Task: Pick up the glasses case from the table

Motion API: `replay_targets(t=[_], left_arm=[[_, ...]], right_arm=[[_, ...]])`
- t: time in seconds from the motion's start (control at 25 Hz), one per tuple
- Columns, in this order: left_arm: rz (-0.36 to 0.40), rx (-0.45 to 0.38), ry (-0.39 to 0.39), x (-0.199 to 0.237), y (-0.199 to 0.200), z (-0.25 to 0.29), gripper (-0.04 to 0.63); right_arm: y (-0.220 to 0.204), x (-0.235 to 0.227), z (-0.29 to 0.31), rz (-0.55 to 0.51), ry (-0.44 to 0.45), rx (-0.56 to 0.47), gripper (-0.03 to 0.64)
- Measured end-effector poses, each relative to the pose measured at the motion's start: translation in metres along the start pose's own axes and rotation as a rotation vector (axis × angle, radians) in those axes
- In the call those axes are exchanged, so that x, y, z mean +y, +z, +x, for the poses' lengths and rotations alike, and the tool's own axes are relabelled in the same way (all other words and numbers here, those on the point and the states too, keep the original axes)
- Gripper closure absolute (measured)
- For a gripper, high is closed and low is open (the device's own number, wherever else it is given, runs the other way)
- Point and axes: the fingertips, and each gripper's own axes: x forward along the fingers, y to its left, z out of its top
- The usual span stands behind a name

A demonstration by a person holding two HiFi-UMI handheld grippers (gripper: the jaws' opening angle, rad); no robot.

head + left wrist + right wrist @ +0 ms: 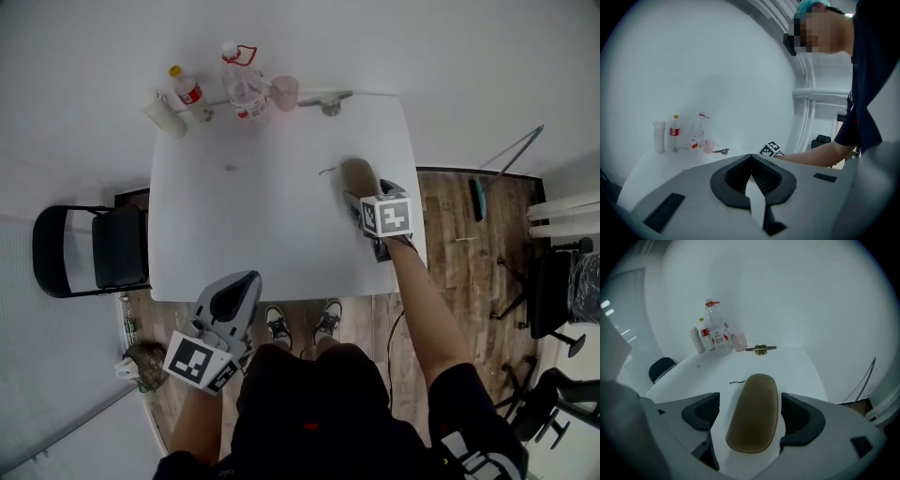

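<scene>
the left gripper [242, 286] hangs just off the near edge of the white table [253, 234], by its near-left corner. its jaws are pressed together and nothing is between them. along the far edge stand a small bottle [187, 89], a clear bottle [242, 86] and a pink cup [284, 92]. the brown glasses case [358, 176] lies flat close to the right edge. the right gripper [364, 199] has its jaws wide apart, one on each side of the case. a gap shows on the left; whether the right pad touches, i cannot tell.

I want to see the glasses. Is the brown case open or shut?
Shut. The glasses case lies flat, one smooth closed shell with no lid lifted.
</scene>
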Motion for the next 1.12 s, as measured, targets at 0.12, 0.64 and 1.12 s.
replay_targets(t=[0.12, 0.64, 1.12], left_arm=[[-0.011, 0.011, 0.014, 0.011, -0.005, -0.004, 0.575], [-0.008, 0.031, 0.03, 0.034, -0.013, -0.01, 0.575], [0.005, 0.019, 0.007, 0.029, -0.008, -0.022, 0.575]], right_arm=[[-0.003, -0.008, 0.019, -0.007, -0.032, 0.047, 0.225], [-0.024, -0.015, 0.061, 0.053, -0.051, 0.211, 0.213], [-0.002, 0.031, -0.055, 0.083, 0.058, -0.233, 0.213]])
